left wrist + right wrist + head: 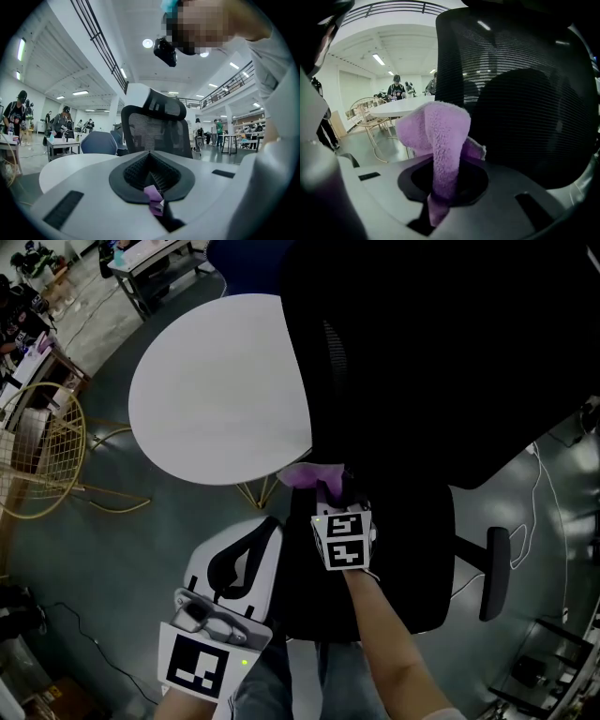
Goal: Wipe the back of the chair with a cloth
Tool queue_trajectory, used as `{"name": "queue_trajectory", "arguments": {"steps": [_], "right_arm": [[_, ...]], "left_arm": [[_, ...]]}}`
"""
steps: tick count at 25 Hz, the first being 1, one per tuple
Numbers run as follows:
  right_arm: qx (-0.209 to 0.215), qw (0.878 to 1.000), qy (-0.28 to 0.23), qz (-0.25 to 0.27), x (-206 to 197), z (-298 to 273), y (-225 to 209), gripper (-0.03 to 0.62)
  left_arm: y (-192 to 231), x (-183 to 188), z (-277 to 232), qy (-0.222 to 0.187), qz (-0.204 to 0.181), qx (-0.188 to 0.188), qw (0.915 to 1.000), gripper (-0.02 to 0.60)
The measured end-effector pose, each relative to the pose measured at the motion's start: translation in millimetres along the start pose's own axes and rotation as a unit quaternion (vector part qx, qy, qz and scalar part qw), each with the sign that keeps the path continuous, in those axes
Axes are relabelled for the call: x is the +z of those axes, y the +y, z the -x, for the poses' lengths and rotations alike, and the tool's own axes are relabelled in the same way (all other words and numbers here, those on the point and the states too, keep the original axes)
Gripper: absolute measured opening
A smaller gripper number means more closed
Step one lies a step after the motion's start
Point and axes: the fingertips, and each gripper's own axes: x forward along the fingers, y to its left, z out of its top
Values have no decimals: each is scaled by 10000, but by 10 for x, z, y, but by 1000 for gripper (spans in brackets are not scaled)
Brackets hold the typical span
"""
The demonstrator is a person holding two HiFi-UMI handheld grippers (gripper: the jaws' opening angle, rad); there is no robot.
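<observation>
The right forearm (386, 645) reaches forward, bare, carrying the right gripper (440, 208), whose jaws are clamped on a purple cloth (438, 136). The left gripper (158, 208) hangs lower and nearer the body at the person's left, pointing forward, its jaws together.

— What do I log apart from my own work?
— Item one: round white table (220, 390), ahead of me. Item two: gold wire chair (42, 451), left of it. Item three: white cable (536, 484) on grey floor (141, 540).
</observation>
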Motion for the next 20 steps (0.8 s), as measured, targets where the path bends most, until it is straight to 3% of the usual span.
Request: {"name": "queue_trajectory", "arguments": {"steps": [10, 20], "right_arm": [[140, 9995, -259, -66, 147, 204, 23, 49], [207, 9966, -736, -297, 652, 1040, -144, 49]], "left_arm": [[-33, 68, 48, 58, -43, -164, 9998, 11], [-308, 368, -70, 151, 79, -605, 9980, 11]]}}
